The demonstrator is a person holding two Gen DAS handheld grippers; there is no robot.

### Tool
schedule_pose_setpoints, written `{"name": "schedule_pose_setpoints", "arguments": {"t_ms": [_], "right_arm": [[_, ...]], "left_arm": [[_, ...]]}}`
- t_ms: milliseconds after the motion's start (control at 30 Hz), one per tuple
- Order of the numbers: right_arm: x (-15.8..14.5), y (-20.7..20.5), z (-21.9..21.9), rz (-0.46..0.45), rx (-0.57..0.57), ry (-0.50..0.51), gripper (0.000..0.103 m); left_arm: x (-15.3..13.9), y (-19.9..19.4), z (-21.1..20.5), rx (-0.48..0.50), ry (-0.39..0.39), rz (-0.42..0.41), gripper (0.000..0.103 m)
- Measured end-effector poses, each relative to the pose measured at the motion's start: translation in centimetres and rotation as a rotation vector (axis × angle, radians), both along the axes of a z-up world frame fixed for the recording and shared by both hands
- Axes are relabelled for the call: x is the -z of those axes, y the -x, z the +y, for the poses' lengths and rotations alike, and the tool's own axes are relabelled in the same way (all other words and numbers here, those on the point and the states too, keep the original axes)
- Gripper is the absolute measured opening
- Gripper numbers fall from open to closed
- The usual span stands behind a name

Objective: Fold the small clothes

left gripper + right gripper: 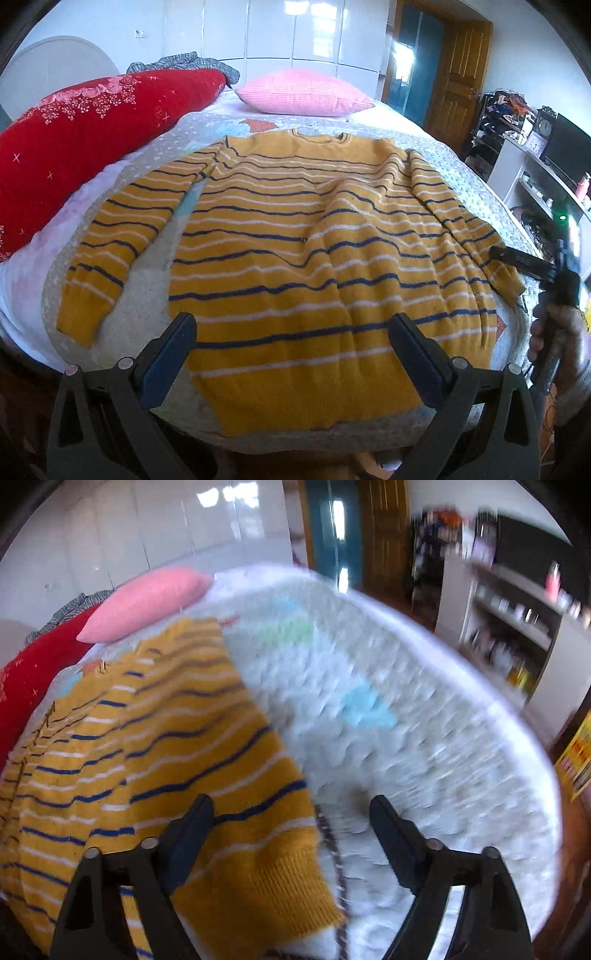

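Note:
A yellow sweater [295, 240] with navy and white stripes lies flat on the bed, neck away from me and both sleeves spread out. My left gripper [291, 325] stands open just over the hem, with nothing between its fingers. The person's hand [554, 332] holds the right gripper at the bed's right edge, one of its fingers [517, 260] reaching the right sleeve's cuff [506, 280]. In the blurred right wrist view my right gripper [291, 805] is open. Its left finger is over the striped sleeve [207, 768], the cuff end lies between the fingers, and its right finger is over the bedspread.
The pale quilted bedspread [406, 738] covers the bed. A red folded quilt [74, 147] lies along the left side and a pink pillow [303, 92] at the head. White shelves [535, 184] and a wooden door [458, 77] stand beyond the right edge.

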State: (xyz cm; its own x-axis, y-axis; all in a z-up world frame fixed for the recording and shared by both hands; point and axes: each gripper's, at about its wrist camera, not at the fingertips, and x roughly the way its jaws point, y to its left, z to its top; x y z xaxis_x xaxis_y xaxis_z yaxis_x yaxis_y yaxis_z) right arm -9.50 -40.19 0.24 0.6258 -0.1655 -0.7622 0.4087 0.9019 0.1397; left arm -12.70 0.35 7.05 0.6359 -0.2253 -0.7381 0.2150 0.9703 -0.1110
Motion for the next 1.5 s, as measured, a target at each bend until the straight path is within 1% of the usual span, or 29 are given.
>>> {"name": "schedule_pose_setpoints", "arguments": {"t_ms": [33,67,100,133,167,200,267,333,433,467,500,533,600,667,733,767,833,867,900,1000,1033,1100,1133,1233,1300,1333,1400,1433,1500], "right_arm": [[0.1,0.0,0.1,-0.006,0.002,-0.016,0.070],[-0.2,0.1,0.3,-0.035,-0.019,-0.035,0.047],[-0.5,0.1,0.5,-0.046,-0.058,-0.074,0.035],[-0.7,0.0,0.5,-0.052,-0.100,-0.128,0.017],[-1.0,0.1,0.3,-0.059,-0.126,-0.171,0.011],[-1.5,0.4,0.0,-0.063,-0.128,-0.168,0.009],[-2.5,1.1,-1.5,-0.067,-0.091,-0.128,0.008],[-3.5,2.0,-3.7,-0.050,0.001,-0.057,0.008],[-4.8,3.0,-7.3,0.009,0.195,0.126,0.008],[-5.0,3.2,-8.5,0.055,0.271,0.199,0.011],[-5.1,3.4,-9.2,0.077,0.307,0.217,0.012],[-5.4,3.9,-9.7,0.073,0.324,0.199,0.014],[-6.1,5.4,-9.2,0.010,0.284,0.093,0.020],[-6.4,6.0,-6.6,-0.031,0.179,0.002,0.040],[-5.9,6.4,-3.3,-0.063,0.044,-0.100,0.047],[-5.4,6.8,-1.3,-0.074,-0.045,-0.172,0.047],[-3.9,6.7,2.0,-0.069,-0.164,-0.278,0.047],[-3.2,6.4,3.3,-0.060,-0.199,-0.310,0.047],[-2.4,6.1,5.0,-0.044,-0.234,-0.334,0.047],[-0.3,4.9,8.4,0.016,-0.278,-0.313,0.047],[0.0,4.5,9.2,0.023,-0.278,-0.300,0.047],[0.0,4.2,10.0,0.012,-0.308,-0.283,0.015],[-0.1,4.4,10.2,0.006,-0.319,-0.311,0.010],[-0.5,5.7,8.8,0.002,-0.264,-0.300,0.007],[-0.6,6.2,6.6,0.014,-0.208,-0.285,0.007],[-1.0,6.7,5.7,0.022,-0.183,-0.264,0.002],[-1.7,8.3,5.4,0.046,-0.130,-0.149,0.001],[-1.9,8.4,5.1,0.044,-0.123,-0.145,0.002],[-2.1,9.6,3.7,0.007,-0.118,-0.212,0.003]], "left_arm": [[0.0,0.0,0.1,-0.003,0.001,-0.001,0.103],[-0.1,0.0,0.2,-0.009,0.002,-0.002,0.103],[-0.1,-0.1,0.4,-0.020,0.004,-0.003,0.103],[-0.1,-0.2,0.6,-0.030,0.003,-0.005,0.103],[-0.2,-0.3,1.0,-0.043,0.005,-0.005,0.103],[-0.2,-0.3,1.2,-0.052,0.007,-0.005,0.103],[-0.4,-0.4,2.0,-0.073,0.014,-0.012,0.103],[-0.6,-0.5,2.7,-0.093,0.016,-0.020,0.103],[-0.6,-0.8,3.8,-0.121,0.027,-0.022,0.103],[-0.6,-1.0,4.1,-0.129,0.033,-0.019,0.103],[-0.5,-1.1,4.4,-0.135,0.036,-0.017,0.103],[-0.4,-1.2,4.7,-0.143,0.036,-0.015,0.103],[-0.1,-1.5,5.1,-0.154,0.032,-0.009,0.103],[0.3,-1.8,5.8,-0.166,0.038,0.010,0.103],[0.6,-2.0,6.6,-0.186,0.056,0.024,0.103],[0.7,-2.0,7.1,-0.200,0.065,0.029,0.103],[0.7,-2.0,7.8,-0.219,0.067,0.030,0.103],[0.7,-2.0,8.2,-0.228,0.068,0.029,0.103],[0.6,-1.9,8.5,-0.235,0.069,0.027,0.103],[0.7,-1.8,9.1,-0.250,0.075,0.027,0.103],[0.7,-1.8,9.2,-0.249,0.075,0.028,0.103],[0.8,-1.7,9.4,-0.249,0.072,0.029,0.103],[0.8,-1.8,9.7,-0.253,0.070,0.027,0.103],[0.6,-1.8,10.8,-0.282,0.076,0.017,0.103],[0.4,-1.8,12.1,-0.316,0.080,0.005,0.103],[0.3,-1.8,12.8,-0.333,0.081,0.002,0.103],[0.1,-1.8,14.5,-0.377,0.079,-0.005,0.103],[0.2,-1.7,15.3,-0.399,0.078,-0.008,0.103],[0.3,-1.7,17.0,-0.436,0.072,-0.012,0.103]]}}
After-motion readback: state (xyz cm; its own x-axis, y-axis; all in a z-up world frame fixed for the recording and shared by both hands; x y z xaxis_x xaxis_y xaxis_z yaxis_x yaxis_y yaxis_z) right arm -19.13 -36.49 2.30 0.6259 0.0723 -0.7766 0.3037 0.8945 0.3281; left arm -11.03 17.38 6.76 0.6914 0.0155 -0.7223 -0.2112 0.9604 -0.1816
